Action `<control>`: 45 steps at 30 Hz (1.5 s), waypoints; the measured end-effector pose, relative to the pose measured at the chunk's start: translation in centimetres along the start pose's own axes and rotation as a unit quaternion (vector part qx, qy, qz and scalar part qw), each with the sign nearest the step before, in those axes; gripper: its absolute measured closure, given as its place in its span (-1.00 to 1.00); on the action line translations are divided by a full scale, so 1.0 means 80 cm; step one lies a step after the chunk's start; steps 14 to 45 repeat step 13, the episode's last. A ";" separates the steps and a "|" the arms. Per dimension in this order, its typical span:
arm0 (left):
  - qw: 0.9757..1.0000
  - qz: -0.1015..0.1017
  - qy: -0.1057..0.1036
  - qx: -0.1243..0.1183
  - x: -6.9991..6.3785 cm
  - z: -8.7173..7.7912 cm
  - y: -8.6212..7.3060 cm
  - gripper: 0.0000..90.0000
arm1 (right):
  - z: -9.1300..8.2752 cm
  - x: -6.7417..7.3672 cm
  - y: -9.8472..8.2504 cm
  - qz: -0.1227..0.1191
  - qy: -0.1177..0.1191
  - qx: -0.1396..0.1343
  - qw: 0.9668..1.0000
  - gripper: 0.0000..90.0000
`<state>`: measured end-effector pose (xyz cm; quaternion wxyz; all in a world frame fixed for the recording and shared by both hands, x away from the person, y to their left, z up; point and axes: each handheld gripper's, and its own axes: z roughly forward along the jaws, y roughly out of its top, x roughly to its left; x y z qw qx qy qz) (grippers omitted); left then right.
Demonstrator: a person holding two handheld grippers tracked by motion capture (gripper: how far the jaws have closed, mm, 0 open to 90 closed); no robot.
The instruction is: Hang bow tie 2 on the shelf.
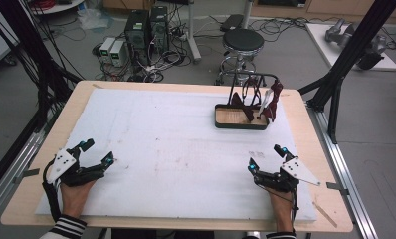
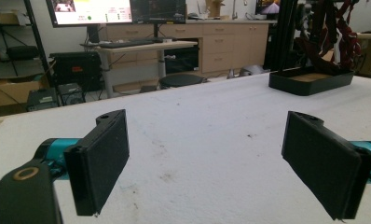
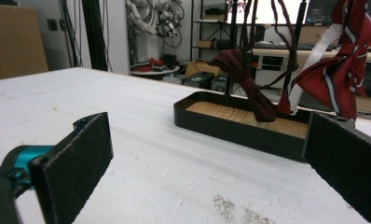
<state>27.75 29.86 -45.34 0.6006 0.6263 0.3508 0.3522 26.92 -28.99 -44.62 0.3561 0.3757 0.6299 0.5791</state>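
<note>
Toward the far right of the white mat (image 1: 176, 149), a black stand (image 1: 242, 117) is seen, its tray's long axis running left to right across the table. From its upright rail two bow ties are hung: a dark maroon tie (image 1: 245, 107) drooping into the tray, and a red striped tie (image 1: 274, 102) with a white strap at the tray's right end. In the right gripper view the maroon tie (image 3: 246, 84) is draped down and to the right onto the wooden tray floor, while the striped tie (image 3: 344, 74) is suspended above the tray's edge.

Now the tongs. The left gripper (image 1: 97, 153) is held wide apart at the near left corner, nothing between its jaws, nothing touched but the mat under the hand. The right gripper (image 1: 265, 158) is likewise spread wide at the near right, nothing gripped.

The stand is placed ahead of the right gripper, near but clearly apart, a stretch of bare mat lying between. From the left gripper it is well apart, off across the mat to the far right; in the left gripper view the stand (image 2: 309, 81) is caught in the upper right.
</note>
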 end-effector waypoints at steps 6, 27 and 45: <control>1.000 0.001 0.000 0.001 0.000 0.000 0.000 -0.66 | 0.002 -0.002 -0.007 0.001 0.001 -0.002 1.000 -0.98; 1.000 0.002 0.000 0.001 -0.001 0.000 0.000 -0.66 | 0.003 -0.003 -0.008 -0.004 0.000 -0.002 1.000 -0.98; 1.000 0.002 0.000 0.001 -0.001 0.000 0.000 -0.66 | 0.003 -0.003 -0.008 -0.004 0.000 -0.002 1.000 -0.98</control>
